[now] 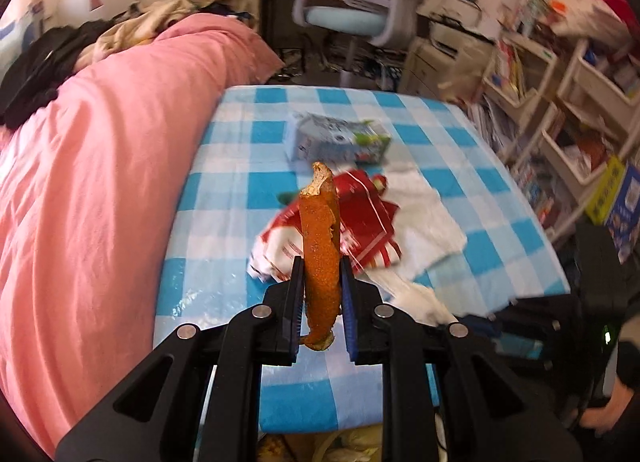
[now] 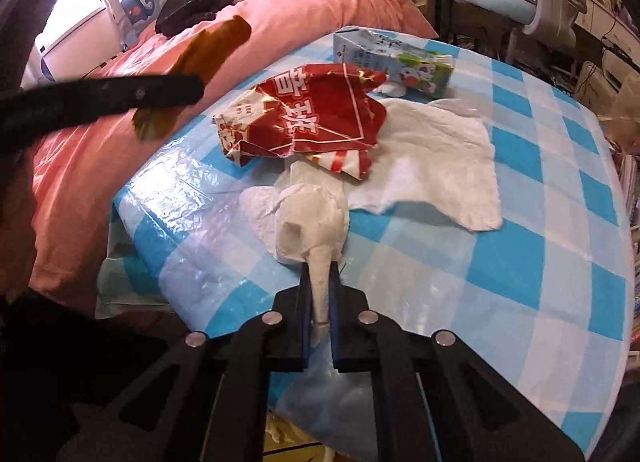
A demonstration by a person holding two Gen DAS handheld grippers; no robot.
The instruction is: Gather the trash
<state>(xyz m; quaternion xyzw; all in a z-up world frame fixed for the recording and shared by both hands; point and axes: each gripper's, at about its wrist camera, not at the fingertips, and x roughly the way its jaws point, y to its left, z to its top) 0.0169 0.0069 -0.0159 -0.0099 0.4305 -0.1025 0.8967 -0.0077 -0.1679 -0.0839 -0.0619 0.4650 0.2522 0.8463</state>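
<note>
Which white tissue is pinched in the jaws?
The crumpled tissue at the table's near edge; the flat tissue beside the red wrapper lies untouched.

The counter (image 2: 520, 270) lies bare along its right side and near edge. Its middle is crowded: a red wrapper (image 2: 316, 117) overlaps a white tissue (image 2: 432, 165), a carton (image 2: 396, 57) behind. A pink bed (image 1: 92, 165) borders the left.

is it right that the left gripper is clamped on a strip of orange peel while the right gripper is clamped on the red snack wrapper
Not quite. The left gripper is clamped on the orange peel, but the right gripper is clamped on a white tissue, not the red snack wrapper, which lies loose on the table. The right wrist view shows it.
</note>
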